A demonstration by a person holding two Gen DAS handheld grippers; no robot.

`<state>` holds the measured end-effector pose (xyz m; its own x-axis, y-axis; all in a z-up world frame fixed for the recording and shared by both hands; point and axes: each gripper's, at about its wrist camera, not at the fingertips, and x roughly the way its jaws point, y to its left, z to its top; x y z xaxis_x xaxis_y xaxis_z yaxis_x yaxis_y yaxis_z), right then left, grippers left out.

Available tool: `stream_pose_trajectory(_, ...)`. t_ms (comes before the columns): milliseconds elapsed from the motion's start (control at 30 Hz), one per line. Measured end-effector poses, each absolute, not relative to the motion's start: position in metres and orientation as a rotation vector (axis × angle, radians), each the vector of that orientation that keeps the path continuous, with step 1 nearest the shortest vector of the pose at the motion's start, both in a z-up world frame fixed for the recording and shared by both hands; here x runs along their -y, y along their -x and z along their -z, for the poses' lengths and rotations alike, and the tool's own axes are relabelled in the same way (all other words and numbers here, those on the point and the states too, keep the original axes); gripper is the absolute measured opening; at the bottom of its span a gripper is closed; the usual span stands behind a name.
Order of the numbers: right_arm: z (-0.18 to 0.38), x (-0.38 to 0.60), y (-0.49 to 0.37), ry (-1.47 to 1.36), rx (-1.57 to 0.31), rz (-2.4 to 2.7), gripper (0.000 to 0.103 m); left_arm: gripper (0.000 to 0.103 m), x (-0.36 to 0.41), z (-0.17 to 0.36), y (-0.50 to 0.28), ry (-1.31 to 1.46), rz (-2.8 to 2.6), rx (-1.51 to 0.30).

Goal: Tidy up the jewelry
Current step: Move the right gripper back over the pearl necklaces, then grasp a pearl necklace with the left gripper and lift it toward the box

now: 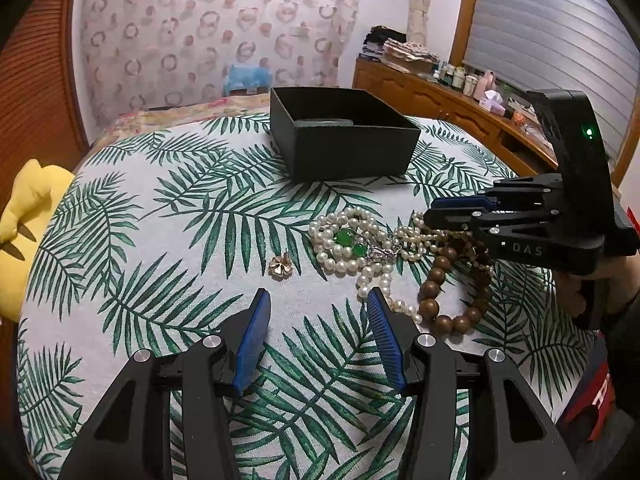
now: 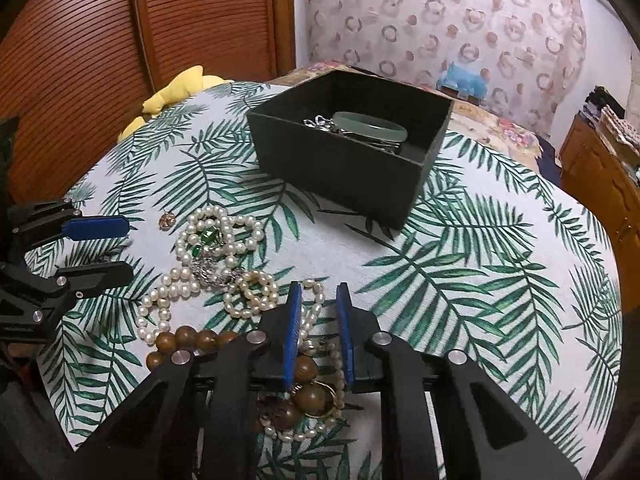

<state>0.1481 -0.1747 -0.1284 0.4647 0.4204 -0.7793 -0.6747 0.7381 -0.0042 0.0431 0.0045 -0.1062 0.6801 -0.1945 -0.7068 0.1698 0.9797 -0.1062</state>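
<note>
Pearl strands, a green pendant and a wooden bead bracelet lie tangled on the leaf-print cloth. A small gold flower piece lies apart to their left. My left gripper stands open just before the pile, empty. My right gripper is low over the pile's right side, its jaws narrow. Pearls and wooden beads show between its pads, but no squeeze is visible. The dark box behind holds a jade bangle and a silver chain.
A yellow plush toy sits off the cloth's far left edge. A wooden dresser with clutter runs along the right. A louvred wooden door stands behind. A person's hand holds the right gripper.
</note>
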Motion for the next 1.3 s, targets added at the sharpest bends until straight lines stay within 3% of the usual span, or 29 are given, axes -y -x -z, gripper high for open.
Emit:
stream_pose_trajectory(467, 0.133, 0.169, -0.151, 0.370, -0.855, -0.683, 0.018, 0.048, 0.003, 0.107, -0.042, 0.012, 0.219, -0.808)
stream_pose_trajectory(500, 0.133, 0.169, -0.151, 0.373, -0.851, -0.684, 0.012, 0.048, 0.004, 0.107, -0.042, 0.011, 0.221, -0.809)
stream_pose_trajectory(667, 0.128, 0.173, -0.144, 0.386, -0.807, -0.678, 0.005, 0.048, 0.007, 0.108, -0.042, 0.008, 0.232, -0.815)
stream_pose_trajectory(1033, 0.086, 0.202, -0.133, 0.303, -0.711, -0.666, 0.005, 0.048, 0.020, 0.110, -0.041, -0.007, 0.267, -0.829)
stream_pose_trajectory(1100, 0.076, 0.207, -0.130, 0.294, -0.690, -0.664, 0.005, 0.044, 0.023, 0.111, -0.042, -0.014, 0.273, -0.833)
stream_pose_trajectory(1167, 0.069, 0.210, -0.128, 0.290, -0.672, -0.661, 0.005, 0.032, 0.025, 0.112, -0.043, -0.012, 0.281, -0.841)
stream_pose_trajectory(1233, 0.062, 0.212, -0.125, 0.288, -0.658, -0.660, 0.005, 0.026, 0.025, 0.114, -0.045, -0.015, 0.276, -0.855)
stream_pose_trajectory(1300, 0.057, 0.213, -0.122, 0.292, -0.649, -0.659, 0.005, 0.026, 0.027, 0.115, -0.046, -0.031, 0.272, -0.857)
